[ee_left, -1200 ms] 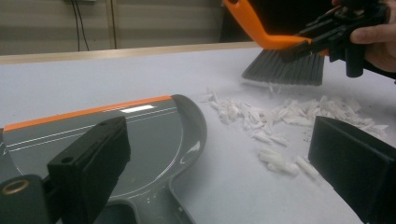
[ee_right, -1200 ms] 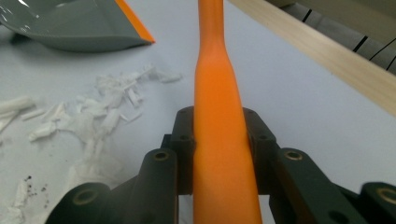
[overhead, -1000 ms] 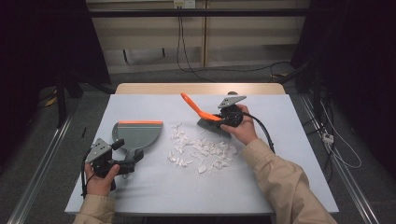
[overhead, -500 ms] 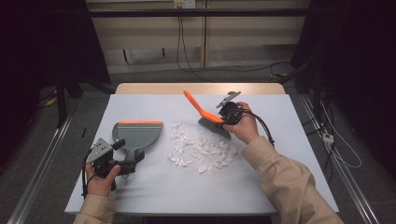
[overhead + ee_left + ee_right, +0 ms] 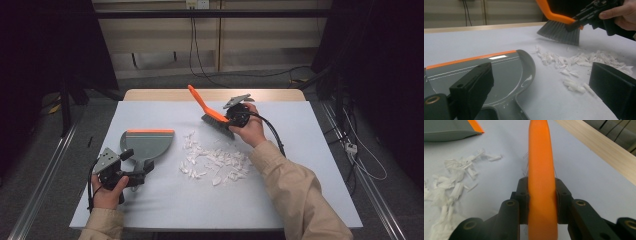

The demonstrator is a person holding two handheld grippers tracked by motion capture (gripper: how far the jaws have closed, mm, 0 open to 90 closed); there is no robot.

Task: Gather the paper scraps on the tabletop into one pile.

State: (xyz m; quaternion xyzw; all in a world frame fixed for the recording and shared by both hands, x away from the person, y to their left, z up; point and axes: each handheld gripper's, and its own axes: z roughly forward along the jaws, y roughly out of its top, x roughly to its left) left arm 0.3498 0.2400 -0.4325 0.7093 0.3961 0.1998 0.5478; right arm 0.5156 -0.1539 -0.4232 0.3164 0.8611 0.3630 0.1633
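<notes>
Right claw (image 5: 231,118) pinches the orange hand brush (image 5: 206,109) beyond the paper shreds (image 5: 216,162) to sweep them left toward the dustpan (image 5: 146,143), whose handle sits between the spread left claw (image 5: 139,172).

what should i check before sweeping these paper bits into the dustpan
1. Brush grip: right gripper has its jaws clamped on the orange brush handle. Ok.
2. Brush position: bristles sit at the far edge of the paper scraps, just above the table. Ok.
3. Dustpan hold: left gripper is by the dustpan handle, but its jaws stand open, not gripping. Not ok.
4. Dustpan lip: the orange edge faces away from the scraps; the pile lies beside the pan. Not ok.
5. Pan flat on the table: cannot tell.
</notes>
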